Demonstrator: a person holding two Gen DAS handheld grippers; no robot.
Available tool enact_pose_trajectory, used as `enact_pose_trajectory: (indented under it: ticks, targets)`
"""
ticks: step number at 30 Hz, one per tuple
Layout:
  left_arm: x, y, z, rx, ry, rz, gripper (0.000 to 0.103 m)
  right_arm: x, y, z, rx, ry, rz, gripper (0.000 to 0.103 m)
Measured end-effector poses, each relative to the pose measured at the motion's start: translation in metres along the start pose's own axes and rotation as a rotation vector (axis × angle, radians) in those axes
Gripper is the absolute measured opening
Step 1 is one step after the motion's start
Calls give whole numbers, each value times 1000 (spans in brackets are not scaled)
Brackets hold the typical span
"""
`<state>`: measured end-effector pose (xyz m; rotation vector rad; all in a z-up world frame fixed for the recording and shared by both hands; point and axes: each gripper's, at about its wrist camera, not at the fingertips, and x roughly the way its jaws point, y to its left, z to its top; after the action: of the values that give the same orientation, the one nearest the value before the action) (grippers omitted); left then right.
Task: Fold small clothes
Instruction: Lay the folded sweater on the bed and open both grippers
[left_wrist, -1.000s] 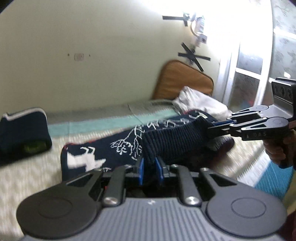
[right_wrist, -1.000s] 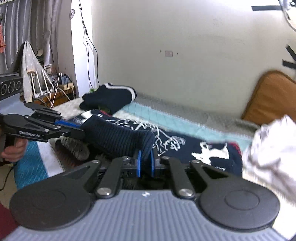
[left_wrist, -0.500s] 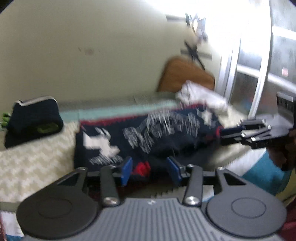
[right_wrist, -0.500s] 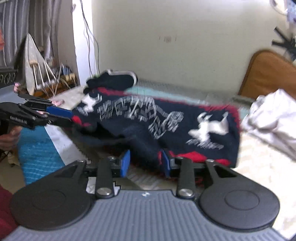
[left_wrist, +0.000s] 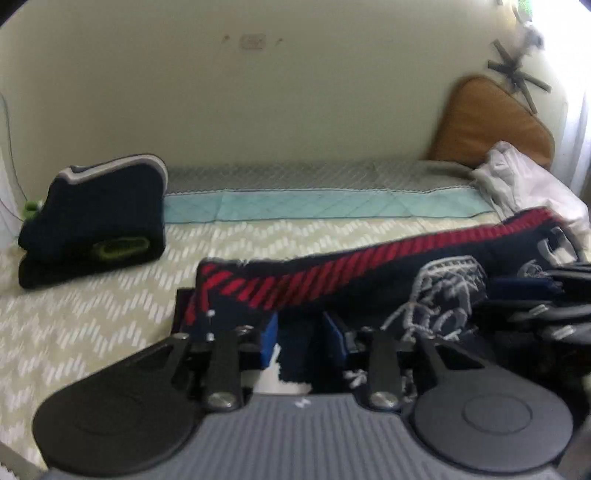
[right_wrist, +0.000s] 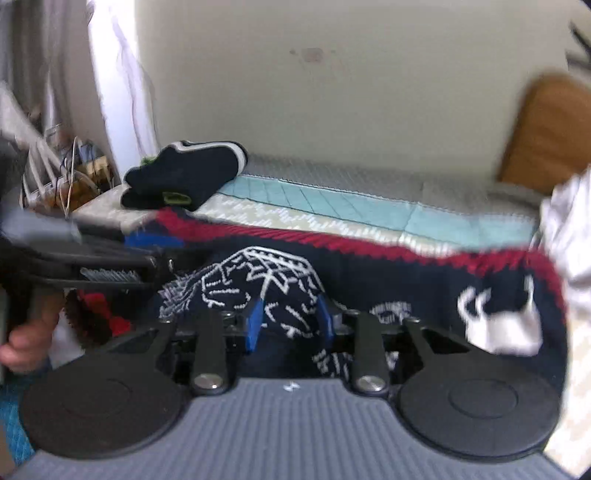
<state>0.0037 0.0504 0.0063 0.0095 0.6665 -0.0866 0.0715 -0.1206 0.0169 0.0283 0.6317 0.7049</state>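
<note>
Mid-fold: navy knitted sweater with white pattern and red trim (left_wrist: 373, 273) lies bunched on the zigzag-patterned bedspread (left_wrist: 92, 310).
Left gripper (left_wrist: 300, 341) and right gripper (right_wrist: 289, 323) stand part-open astride knit, gripping nothing I can confirm; a folded dark garment (left_wrist: 96, 218) rests well apart, with open bedspread toward the wall.

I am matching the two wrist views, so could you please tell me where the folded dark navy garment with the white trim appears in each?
Left wrist: folded navy garment at mid-left, on the bedspread.
Right wrist: same garment at upper left, by the bed's far end.
Shared landmark: brown cushion against the wall.
</note>
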Motion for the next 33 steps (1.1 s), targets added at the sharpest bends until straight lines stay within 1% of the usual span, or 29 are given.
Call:
enact_pose_trajectory:
  ticks: [3,7,10,12,13,16,17,18,20,25,30,33]
  targets:
    - [2,-9,-3,33,-22,41,30,-1,-9,3,76,3,18,31]
    - [0,-17,-10,57,-53,85,30,-12,-5,-4,64,-18,26,31]
    - [-1,-17,-9,46,-51,93,30,-35,-16,-14,82,-36,18,30]
    - [-1,-16,-7,37,-45,97,30,-47,-28,-20,128,-63,-26,30]
    - [-1,-17,-7,33,-43,103,30,-52,-35,-23,150,-77,-45,33]
    - [-1,-19,-6,12,-35,125,31,-76,-57,-36,208,-109,-159,35]
    - [-1,-20,-6,7,-34,132,31,-78,-63,-40,228,-106,-175,35]
    - [-1,-21,-6,4,-34,139,31,-79,-70,-44,254,-95,-163,33]
    - [0,-21,-6,-1,-34,148,31,-79,-74,-51,290,-106,-131,33]
    - [-2,-22,-6,-19,-32,166,33,-77,-65,-54,248,-119,-151,35]
    - [-3,-25,-8,-21,-29,191,36,-82,-70,-56,292,-132,-117,35]
    - [-4,-25,-6,-32,-23,197,38,-82,-72,-56,295,-138,-113,35]
